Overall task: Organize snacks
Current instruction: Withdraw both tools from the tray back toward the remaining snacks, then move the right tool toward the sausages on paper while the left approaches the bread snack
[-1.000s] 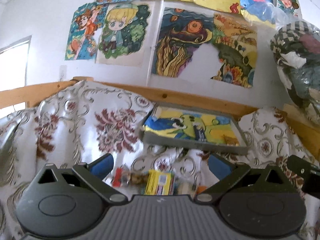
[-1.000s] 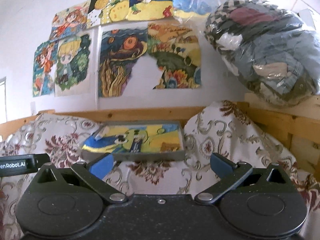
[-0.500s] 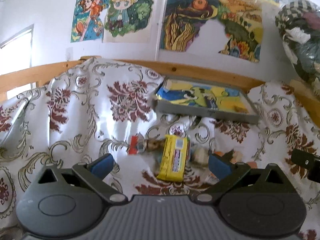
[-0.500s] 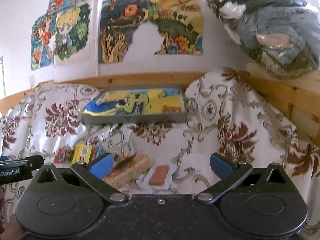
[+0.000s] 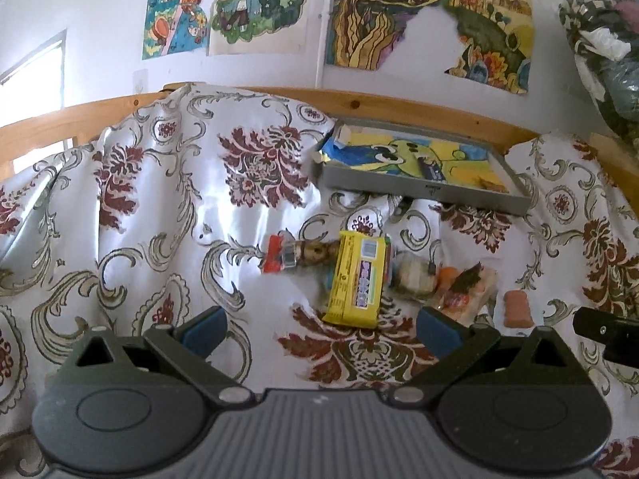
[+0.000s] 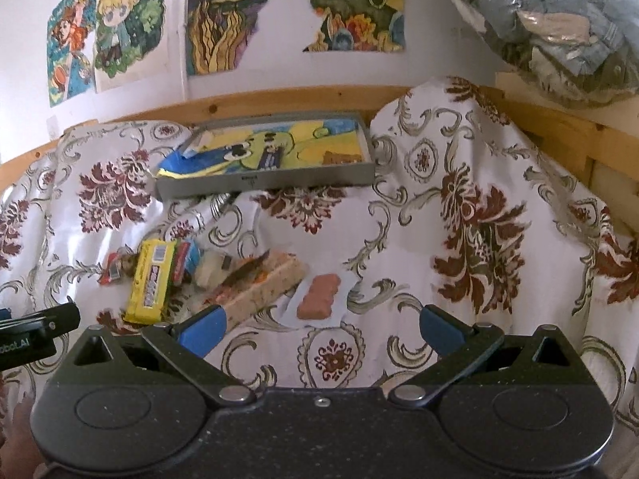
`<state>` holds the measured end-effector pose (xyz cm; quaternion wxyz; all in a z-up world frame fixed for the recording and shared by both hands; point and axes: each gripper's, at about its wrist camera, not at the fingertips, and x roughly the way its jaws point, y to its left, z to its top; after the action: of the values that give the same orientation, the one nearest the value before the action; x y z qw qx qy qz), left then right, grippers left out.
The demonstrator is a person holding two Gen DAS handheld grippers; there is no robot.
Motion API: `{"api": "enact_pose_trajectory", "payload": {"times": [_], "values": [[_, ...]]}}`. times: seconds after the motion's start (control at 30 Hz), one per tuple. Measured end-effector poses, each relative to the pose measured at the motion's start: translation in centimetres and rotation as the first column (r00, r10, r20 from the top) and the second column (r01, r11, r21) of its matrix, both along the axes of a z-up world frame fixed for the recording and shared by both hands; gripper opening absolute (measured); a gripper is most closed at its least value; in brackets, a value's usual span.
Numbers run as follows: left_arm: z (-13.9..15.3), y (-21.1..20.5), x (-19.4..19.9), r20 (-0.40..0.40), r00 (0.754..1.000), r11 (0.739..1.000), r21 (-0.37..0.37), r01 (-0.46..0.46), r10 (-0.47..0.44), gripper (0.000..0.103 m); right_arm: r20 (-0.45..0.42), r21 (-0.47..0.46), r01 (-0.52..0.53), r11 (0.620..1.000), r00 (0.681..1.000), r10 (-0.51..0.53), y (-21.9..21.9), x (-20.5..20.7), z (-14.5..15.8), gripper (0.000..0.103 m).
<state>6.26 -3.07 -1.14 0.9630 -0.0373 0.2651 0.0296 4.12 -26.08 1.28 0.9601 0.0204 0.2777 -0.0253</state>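
In the left wrist view, the left gripper [image 5: 321, 329] hangs with its blue-padded jaws spread wide and empty over a white floral-patterned cloth [image 5: 159, 199], just short of a yellow rectangular snack packet [image 5: 357, 279] lying in a small heap of wrapped snacks, with a shallow grey tray holding a colourful picture [image 5: 423, 189] beyond. In the right wrist view, the right gripper [image 6: 321, 329] is likewise spread and empty, near a clear-wrapped reddish-brown biscuit [image 6: 319, 297] and a long speckled pale bar in clear wrap [image 6: 263, 287] beside the yellow packet.
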Motion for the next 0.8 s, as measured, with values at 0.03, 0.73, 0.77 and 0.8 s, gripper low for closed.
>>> {"api": "enact_pose_trajectory", "payload": {"times": [0.03,0.73,0.77,0.8], "values": [[-0.1,0.0,0.0,-0.006,1.000,1.000,0.003,0.000,0.000,0.103,-0.007,-0.003,0.001,1.000,1.000,-0.001,0.0,0.1,-0.1,0.102],[-1.3,-1.1,0.9,-0.063,0.997,0.999,0.034,0.039,-0.037,0.103,-0.079,-0.057,-0.027,0.998,0.997,0.022,0.5,1.1,-0.4,0.102],[-1.3,-1.2,1.0,-0.068,0.997,0.999,0.035,0.041,-0.038,0.103,-0.084,-0.063,-0.033,0.997,0.996,0.027,0.5,1.3,-0.4,0.102],[-1.4,-1.3,1.2,-0.071,0.997,0.998,0.035,0.042,-0.040,0.103,-0.090,-0.069,-0.039,0.997,0.995,0.033,0.5,1.4,-0.3,0.102]]}}
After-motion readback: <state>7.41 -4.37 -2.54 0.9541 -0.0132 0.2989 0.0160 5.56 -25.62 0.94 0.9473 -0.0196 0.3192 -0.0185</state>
